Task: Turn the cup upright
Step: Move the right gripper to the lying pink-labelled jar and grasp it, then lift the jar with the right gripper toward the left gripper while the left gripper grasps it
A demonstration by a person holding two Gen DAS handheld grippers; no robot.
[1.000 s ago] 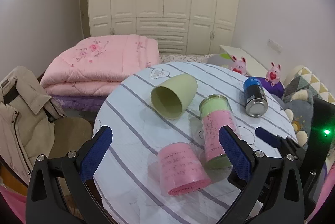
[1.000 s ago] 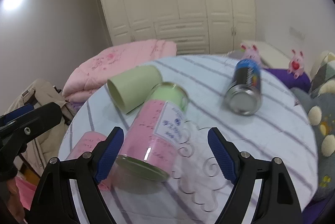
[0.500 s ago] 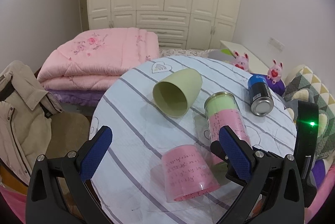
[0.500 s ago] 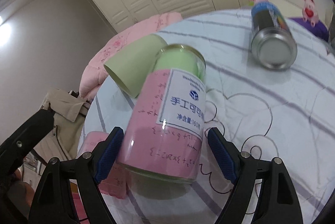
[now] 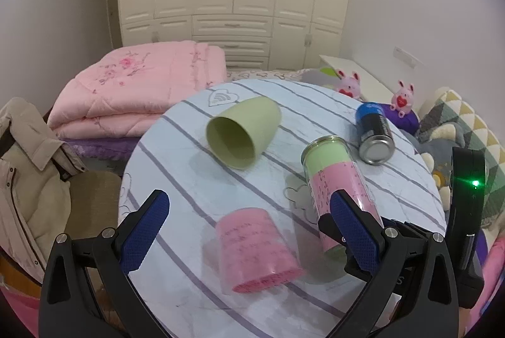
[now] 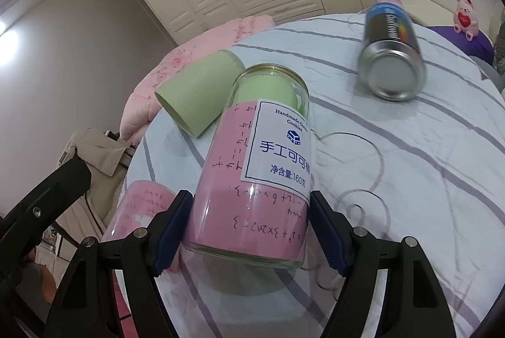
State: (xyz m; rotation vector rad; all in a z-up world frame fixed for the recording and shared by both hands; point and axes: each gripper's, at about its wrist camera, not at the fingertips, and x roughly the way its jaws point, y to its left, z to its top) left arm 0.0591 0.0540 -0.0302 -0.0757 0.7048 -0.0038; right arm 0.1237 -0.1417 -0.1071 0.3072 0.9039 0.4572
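A clear jar with a pink label and green inside [image 6: 255, 167] lies on its side on the round striped table [image 5: 195, 205]. My right gripper [image 6: 251, 230] has closed around the jar's lower end, both blue pads against its sides. The jar also shows in the left wrist view [image 5: 334, 183]. A pale green cup [image 5: 243, 132] lies on its side, mouth toward me, also in the right wrist view [image 6: 199, 91]. A pink cup [image 5: 255, 246] lies on its side near the front. My left gripper [image 5: 249, 230] is open and empty above the pink cup.
A blue and black can [image 5: 375, 132] lies on its side at the table's right, also in the right wrist view [image 6: 391, 53]. A folded pink quilt [image 5: 132, 91], a beige coat on a chair [image 5: 31, 173], plush toys [image 5: 347, 82] and pillows surround the table.
My right gripper moved in onto the lying jar and narrowed from wide open until its pads meet the jar's sides. My left gripper drifted slightly; it stays open.
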